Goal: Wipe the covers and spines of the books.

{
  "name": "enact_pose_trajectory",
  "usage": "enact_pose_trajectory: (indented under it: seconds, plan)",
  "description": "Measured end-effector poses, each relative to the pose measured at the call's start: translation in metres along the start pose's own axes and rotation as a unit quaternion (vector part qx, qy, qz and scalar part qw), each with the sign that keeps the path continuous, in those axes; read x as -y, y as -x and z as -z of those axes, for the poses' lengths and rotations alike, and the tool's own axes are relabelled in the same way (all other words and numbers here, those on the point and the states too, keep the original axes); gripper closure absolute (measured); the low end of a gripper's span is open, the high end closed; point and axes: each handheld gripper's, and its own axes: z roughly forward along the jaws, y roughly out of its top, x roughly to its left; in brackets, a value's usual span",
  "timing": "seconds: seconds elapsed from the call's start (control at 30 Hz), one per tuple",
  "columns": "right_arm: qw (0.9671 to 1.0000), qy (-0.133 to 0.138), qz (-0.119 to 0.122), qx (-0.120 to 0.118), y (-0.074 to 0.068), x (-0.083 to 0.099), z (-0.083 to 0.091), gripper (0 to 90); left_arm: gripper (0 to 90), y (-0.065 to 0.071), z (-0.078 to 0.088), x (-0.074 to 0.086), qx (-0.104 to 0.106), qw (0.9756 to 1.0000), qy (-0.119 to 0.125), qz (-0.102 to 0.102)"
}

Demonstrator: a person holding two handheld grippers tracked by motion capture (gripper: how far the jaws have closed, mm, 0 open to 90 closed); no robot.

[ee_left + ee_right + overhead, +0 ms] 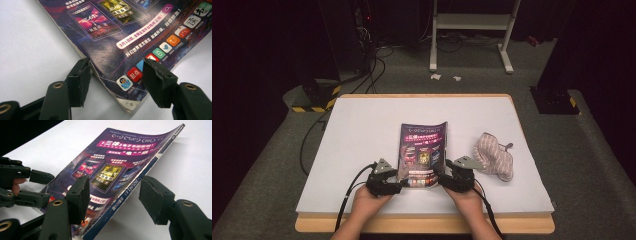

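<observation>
Purple glossy paper magazine [423, 150] lies mid white surface [362, 130]. Left tool [116, 75] and right tool [113, 195], jaws apart, straddle magazine's near corners, likely ready to lift it. Striped cloth pouch [495, 155] right of magazine.

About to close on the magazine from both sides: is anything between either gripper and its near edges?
Nothing visible. The left gripper and right gripper already straddle the magazine at its near corners, jaws open. The striped cloth pouch lies apart, to the right.
</observation>
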Motion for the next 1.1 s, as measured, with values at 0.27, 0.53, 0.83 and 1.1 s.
enact_pose_trajectory:
  seconds: [0.27, 0.53, 0.83, 1.1]
  plan:
    - [0.9999, -0.005, 0.007, 0.007, -0.0023, 0.0024, 0.0001, 42.2, 40.4, -0.0003, 0.0001, 0.0000, 0.001, 1.0000, 0.000, 0.001]
    - [0.9997, -0.024, 0.007, -0.003, -0.0061, 0.0059, -0.0017, 44.0, 40.4, -0.0011, 0.0004, -0.0001, 0.001, 1.0000, -0.001, 0.000]
    - [0.9997, -0.022, -0.010, 0.002, -0.0074, 0.0045, -0.0020, 42.3, 40.8, -0.0008, 0.0009, -0.0004, 0.001, 1.0000, -0.002, -0.001]
    - [0.9996, -0.013, -0.016, 0.017, -0.0049, 0.0045, -0.0013, 52.4, 43.3, 0.0014, 0.0011, 0.0000, 0.012, 0.9999, -0.003, -0.005]
